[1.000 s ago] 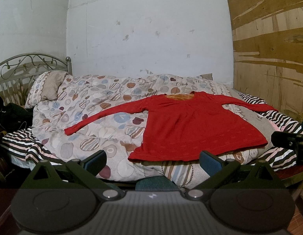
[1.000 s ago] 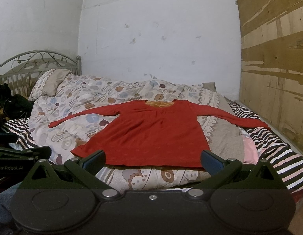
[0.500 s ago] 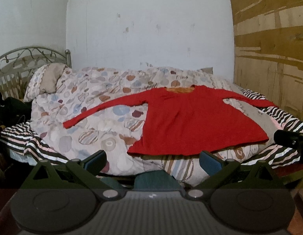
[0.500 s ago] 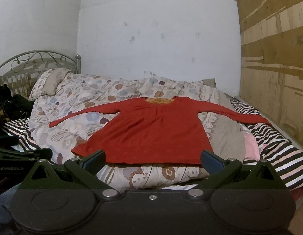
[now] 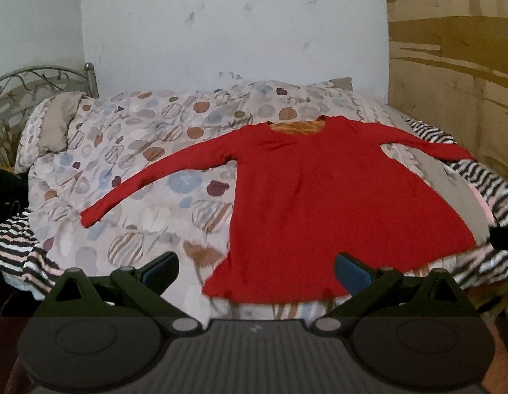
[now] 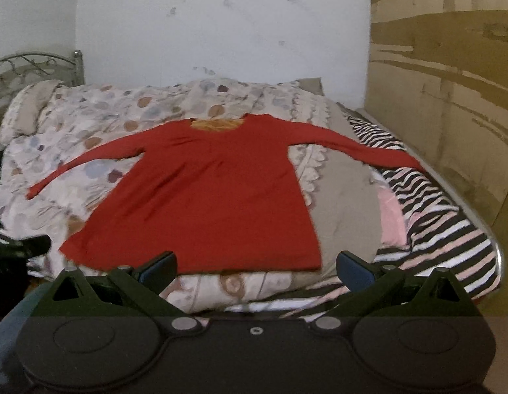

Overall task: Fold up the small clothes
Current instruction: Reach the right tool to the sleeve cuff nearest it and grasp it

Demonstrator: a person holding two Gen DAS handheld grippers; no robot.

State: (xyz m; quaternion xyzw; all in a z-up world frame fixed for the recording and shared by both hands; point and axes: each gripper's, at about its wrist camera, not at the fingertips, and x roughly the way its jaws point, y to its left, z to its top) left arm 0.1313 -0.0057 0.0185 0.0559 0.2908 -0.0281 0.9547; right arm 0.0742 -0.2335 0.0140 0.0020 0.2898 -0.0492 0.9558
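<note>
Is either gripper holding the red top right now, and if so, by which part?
Nothing is held. The left gripper and right gripper are both open, short of the red top lying flat.

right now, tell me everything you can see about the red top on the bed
The red top is a long-sleeved garment in a plain, soft-looking knit, with a wide neckline showing an orange-gold lining. It lies flat and unfolded, front up, neckline toward the wall and flared hem toward the cameras. Both sleeves are spread outward: one across the spotted duvet, the other reaching onto the striped sheet. Its body rests on the duvet. Neither hand-held gripper touches it; both are open, short of the hem.
</note>
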